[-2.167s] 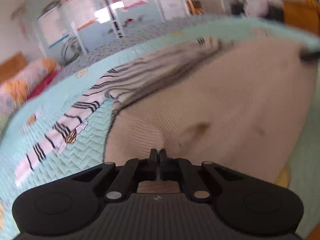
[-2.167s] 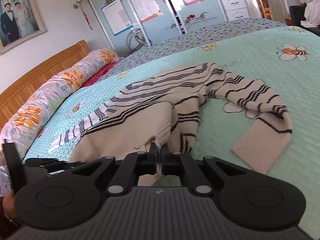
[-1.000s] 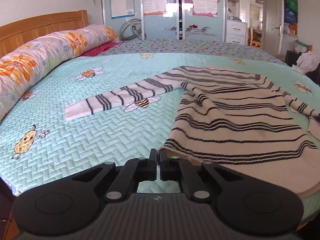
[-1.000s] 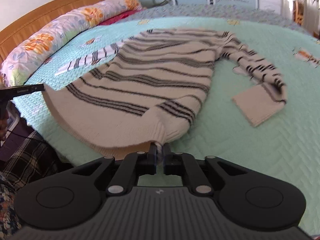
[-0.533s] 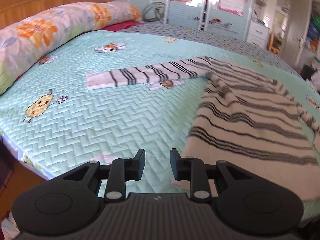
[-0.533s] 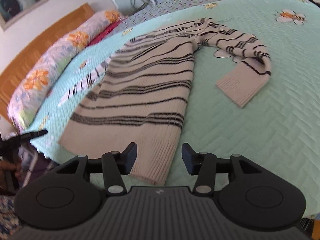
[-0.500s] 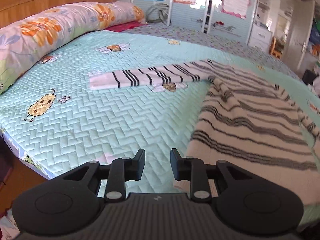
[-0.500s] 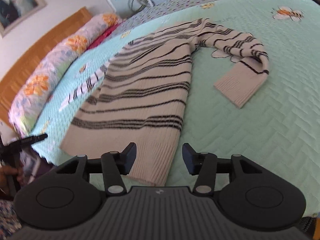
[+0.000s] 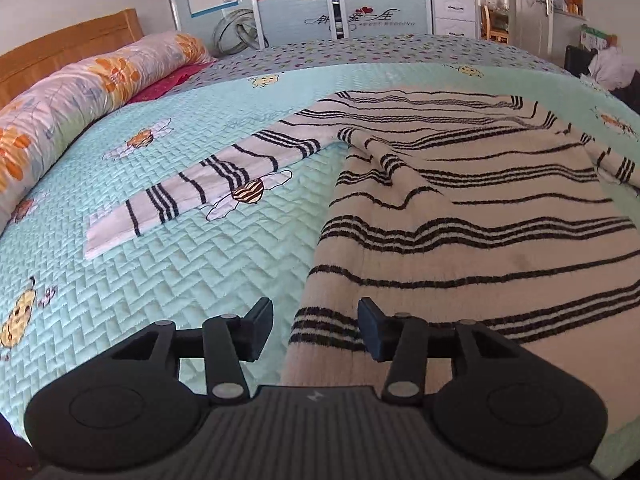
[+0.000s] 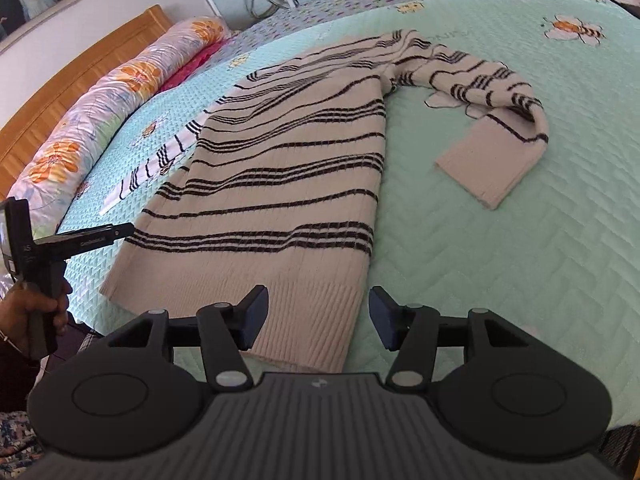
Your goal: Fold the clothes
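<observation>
A cream sweater (image 9: 472, 224) (image 10: 280, 168) with thin black stripes lies spread flat on the bed, hem toward me. One sleeve (image 9: 200, 192) stretches straight out to the left. The other sleeve (image 10: 492, 120) bends back on the right, its plain cuff pointing down. My left gripper (image 9: 316, 330) is open just above the hem's left corner, holding nothing. Open too is my right gripper (image 10: 318, 318), over the hem's right corner with nothing between its fingers. The left gripper (image 10: 92, 236) also shows in the right wrist view, held in a hand (image 10: 40, 308).
The bed carries a mint quilt (image 9: 160, 280) (image 10: 520, 260) with bee prints. A long floral bolster (image 9: 80, 88) lies along the wooden headboard (image 9: 68, 44). Wardrobe doors (image 9: 360, 0) stand beyond the bed. The near bed edge runs just under both grippers.
Both grippers opened and let go of the sweater hem, which now lies flat. Since half a second ago their jaws have spread wider and the left gripper has shifted right, toward the hem.
</observation>
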### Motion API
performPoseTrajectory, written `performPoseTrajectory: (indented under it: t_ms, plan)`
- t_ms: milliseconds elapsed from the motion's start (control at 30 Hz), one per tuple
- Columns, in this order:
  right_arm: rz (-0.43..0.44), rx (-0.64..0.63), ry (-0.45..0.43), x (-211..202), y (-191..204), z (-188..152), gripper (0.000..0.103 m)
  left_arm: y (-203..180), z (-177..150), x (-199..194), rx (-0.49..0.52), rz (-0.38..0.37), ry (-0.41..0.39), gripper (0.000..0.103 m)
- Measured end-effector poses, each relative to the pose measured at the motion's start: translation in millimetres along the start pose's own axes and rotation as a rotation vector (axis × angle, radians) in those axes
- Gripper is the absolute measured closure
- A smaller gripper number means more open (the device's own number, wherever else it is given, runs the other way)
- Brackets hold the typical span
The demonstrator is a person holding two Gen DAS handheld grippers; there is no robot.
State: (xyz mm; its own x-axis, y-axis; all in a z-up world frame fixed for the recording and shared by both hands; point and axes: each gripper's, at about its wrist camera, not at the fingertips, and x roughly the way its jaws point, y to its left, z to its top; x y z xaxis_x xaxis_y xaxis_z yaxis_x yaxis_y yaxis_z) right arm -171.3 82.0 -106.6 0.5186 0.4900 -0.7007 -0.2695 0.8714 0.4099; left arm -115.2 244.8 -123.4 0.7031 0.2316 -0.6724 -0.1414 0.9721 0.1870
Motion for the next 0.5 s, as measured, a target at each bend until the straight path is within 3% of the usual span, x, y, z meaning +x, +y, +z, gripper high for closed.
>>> performPoseTrajectory:
  t_ms: [67,167,200,233,267,333,367,433,500]
  plan:
    - [-0.01,0.024,0.003,1,-1,-1,0.045,-6,1,9,0.068,-0.022,0.022,0.053]
    - [-0.019,0.035,0.002,1,1,-2,0.044,-6,-3,11,0.085,-0.055,0.016,0.055]
    - [-0.023,0.035,0.002,0,2,-3,0.043,-5,-4,11,0.088,-0.065,0.014,0.062]
    - [-0.025,0.033,0.004,1,4,-3,0.043,-5,-5,11,0.091,-0.075,0.011,0.081]
    - [-0.027,0.029,0.007,1,6,-4,0.043,-4,-7,12,0.093,-0.085,0.008,0.092]
    - [-0.029,0.025,0.011,2,9,-4,0.043,-3,-9,12,0.099,-0.106,0.002,0.096]
    - [-0.029,0.022,0.013,2,10,-4,0.043,5,-10,10,0.043,-0.113,0.001,0.096]
    - [-0.031,0.015,0.012,2,13,-5,0.043,38,-12,5,-0.179,-0.132,0.012,0.096]
    - [-0.031,0.012,0.011,2,14,-5,0.043,60,-20,9,-0.313,-0.148,0.052,0.096]
